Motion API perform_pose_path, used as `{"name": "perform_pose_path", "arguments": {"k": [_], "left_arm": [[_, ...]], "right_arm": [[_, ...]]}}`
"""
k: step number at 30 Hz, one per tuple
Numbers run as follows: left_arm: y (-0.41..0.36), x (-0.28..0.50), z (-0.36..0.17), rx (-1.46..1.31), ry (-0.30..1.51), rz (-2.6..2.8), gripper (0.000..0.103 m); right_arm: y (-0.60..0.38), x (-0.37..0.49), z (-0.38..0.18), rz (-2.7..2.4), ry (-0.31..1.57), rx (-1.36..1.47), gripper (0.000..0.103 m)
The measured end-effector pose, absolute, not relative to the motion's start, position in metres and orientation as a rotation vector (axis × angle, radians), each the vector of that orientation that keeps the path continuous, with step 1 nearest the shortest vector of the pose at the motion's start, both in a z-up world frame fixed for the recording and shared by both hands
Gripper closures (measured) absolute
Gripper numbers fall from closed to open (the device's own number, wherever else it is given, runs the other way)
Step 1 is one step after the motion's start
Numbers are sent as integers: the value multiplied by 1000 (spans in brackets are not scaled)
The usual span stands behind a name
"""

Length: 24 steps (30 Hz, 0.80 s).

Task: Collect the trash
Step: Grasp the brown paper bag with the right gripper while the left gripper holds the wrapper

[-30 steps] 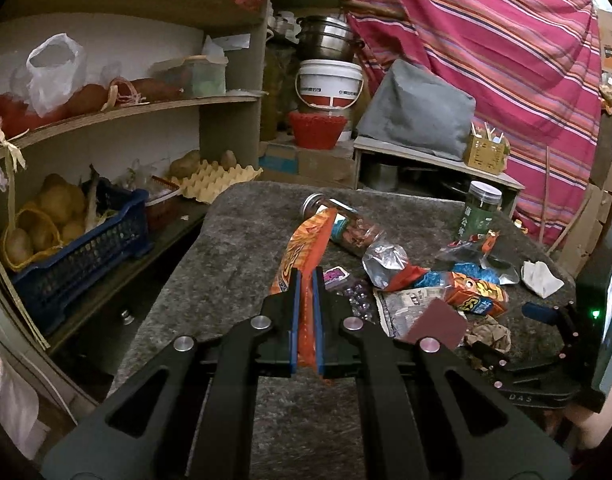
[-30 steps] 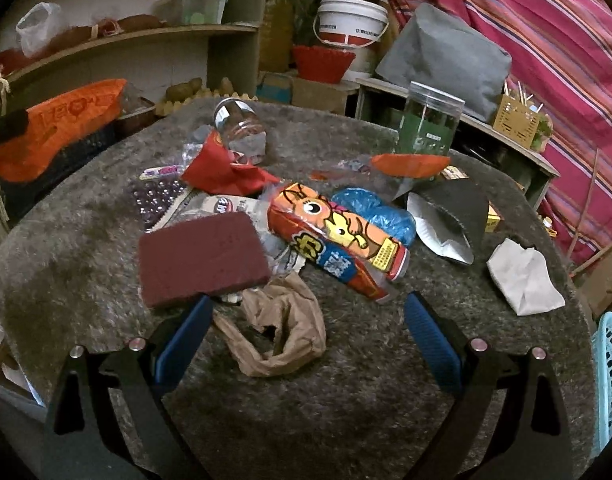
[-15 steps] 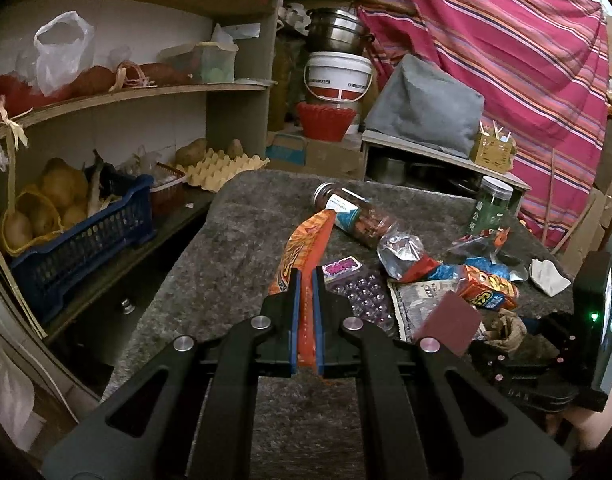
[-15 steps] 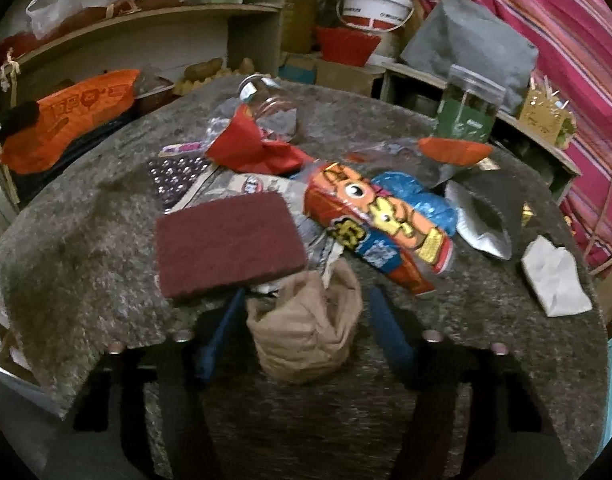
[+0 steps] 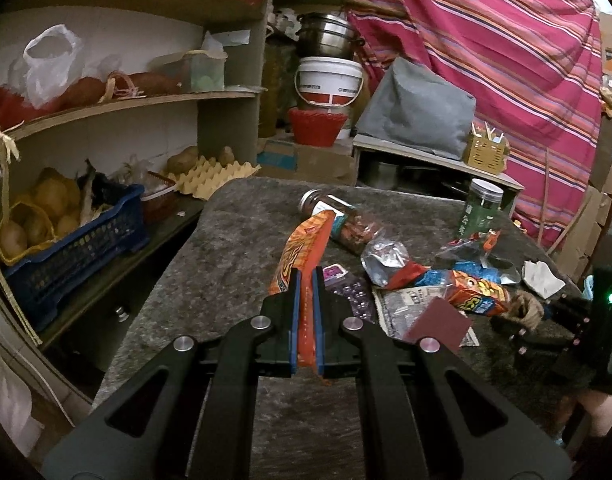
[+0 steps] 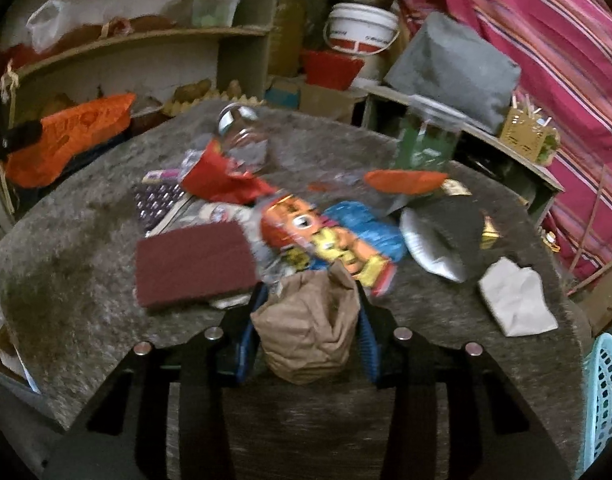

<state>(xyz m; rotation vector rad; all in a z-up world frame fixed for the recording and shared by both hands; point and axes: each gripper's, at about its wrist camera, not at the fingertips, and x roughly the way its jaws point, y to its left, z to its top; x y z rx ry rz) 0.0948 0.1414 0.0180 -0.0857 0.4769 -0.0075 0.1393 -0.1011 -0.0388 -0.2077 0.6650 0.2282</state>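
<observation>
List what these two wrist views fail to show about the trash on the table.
1. Brown paper bag, right wrist view: motion blur hides whether the right gripper pinches it; its lower part is behind the fingers.
2. Orange wrapper, left wrist view: its lower end is hidden inside the left gripper.
3. Blue basket: cut off by the right edge; contents unseen.
4. Printed wrapper: lettering blurred.

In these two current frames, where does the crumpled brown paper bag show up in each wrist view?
Left wrist: the crumpled brown paper bag sits small at the right edge, between the right gripper fingers.
Right wrist: the bag fills the lower centre, held between the blue pads.
Shared landmark: the maroon scouring pad, just left of the bag in both.
</observation>
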Motion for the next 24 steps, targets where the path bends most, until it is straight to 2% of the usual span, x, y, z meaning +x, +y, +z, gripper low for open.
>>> {"name": "perform_pose_path", "arguments": {"k": [24], "left_arm": [[22, 104, 50, -32, 412, -171, 99]], "right_arm": [[-241, 130, 4, 65, 561, -45, 61]]}}
